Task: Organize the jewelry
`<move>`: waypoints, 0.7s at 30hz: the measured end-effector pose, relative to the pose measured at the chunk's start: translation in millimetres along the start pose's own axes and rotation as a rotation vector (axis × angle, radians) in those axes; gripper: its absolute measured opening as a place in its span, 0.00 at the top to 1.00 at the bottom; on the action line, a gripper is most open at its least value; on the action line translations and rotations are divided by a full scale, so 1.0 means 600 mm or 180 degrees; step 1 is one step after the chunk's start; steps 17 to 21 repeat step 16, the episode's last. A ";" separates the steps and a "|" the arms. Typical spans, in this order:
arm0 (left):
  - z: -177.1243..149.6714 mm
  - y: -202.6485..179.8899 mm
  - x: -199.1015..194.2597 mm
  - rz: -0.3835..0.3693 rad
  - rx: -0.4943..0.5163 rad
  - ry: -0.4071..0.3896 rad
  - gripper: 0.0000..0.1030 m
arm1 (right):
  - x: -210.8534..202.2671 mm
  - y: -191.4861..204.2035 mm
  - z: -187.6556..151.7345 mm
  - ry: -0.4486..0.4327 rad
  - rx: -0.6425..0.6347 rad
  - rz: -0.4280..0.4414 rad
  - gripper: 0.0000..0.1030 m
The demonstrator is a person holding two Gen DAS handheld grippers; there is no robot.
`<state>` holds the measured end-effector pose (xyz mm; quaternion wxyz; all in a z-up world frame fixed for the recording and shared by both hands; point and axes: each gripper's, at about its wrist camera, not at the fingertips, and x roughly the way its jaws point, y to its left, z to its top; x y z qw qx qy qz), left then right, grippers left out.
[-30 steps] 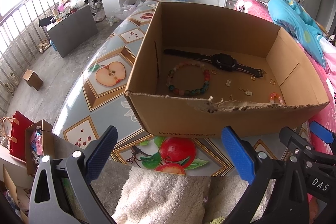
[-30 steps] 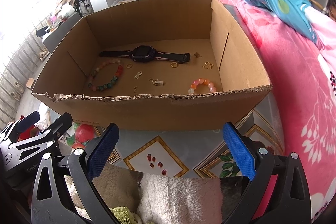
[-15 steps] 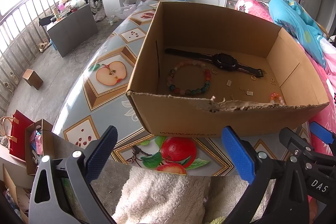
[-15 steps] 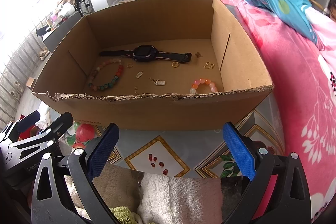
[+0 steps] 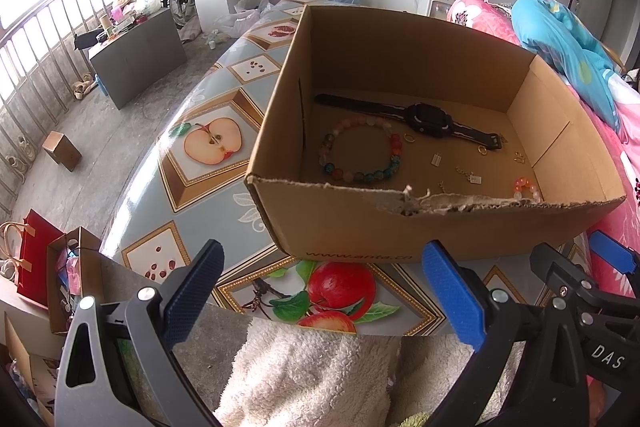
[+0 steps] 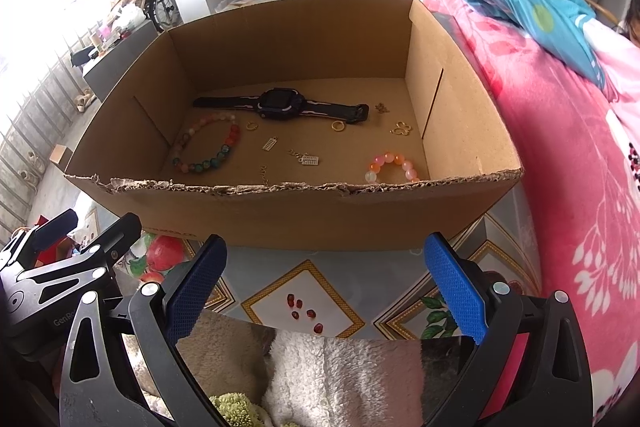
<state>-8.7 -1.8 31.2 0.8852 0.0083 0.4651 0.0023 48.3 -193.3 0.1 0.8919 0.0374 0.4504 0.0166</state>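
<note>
While both your left gripper (image 5: 320,291) and right gripper (image 6: 326,279) hover spread and empty near the cardboard box (image 6: 280,211), the watch (image 6: 280,103), bracelets and small gold pieces already lie inside, so whether sorting is ahead or done stays unclear.

The torn near wall of the cardboard box (image 5: 440,227) hid part of the orange-and-pink bead bracelet (image 5: 527,188) in the left wrist view, and the lower end of a thin chain (image 6: 263,174) in the right wrist view. Several small gold and silver pieces (image 6: 308,159) on the box floor were too small to identify. The bodies of both hand-held grippers ran off the bottom edges. The other hand-held gripper (image 6: 52,267) was cut by the left edge, so its jaw gap could not be judged there.
</note>
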 end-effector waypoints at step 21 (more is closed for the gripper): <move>0.004 0.003 0.001 -0.0030 -0.0016 0.0023 0.05 | 0.000 0.001 0.002 0.0012 -0.0005 -0.0002 0.08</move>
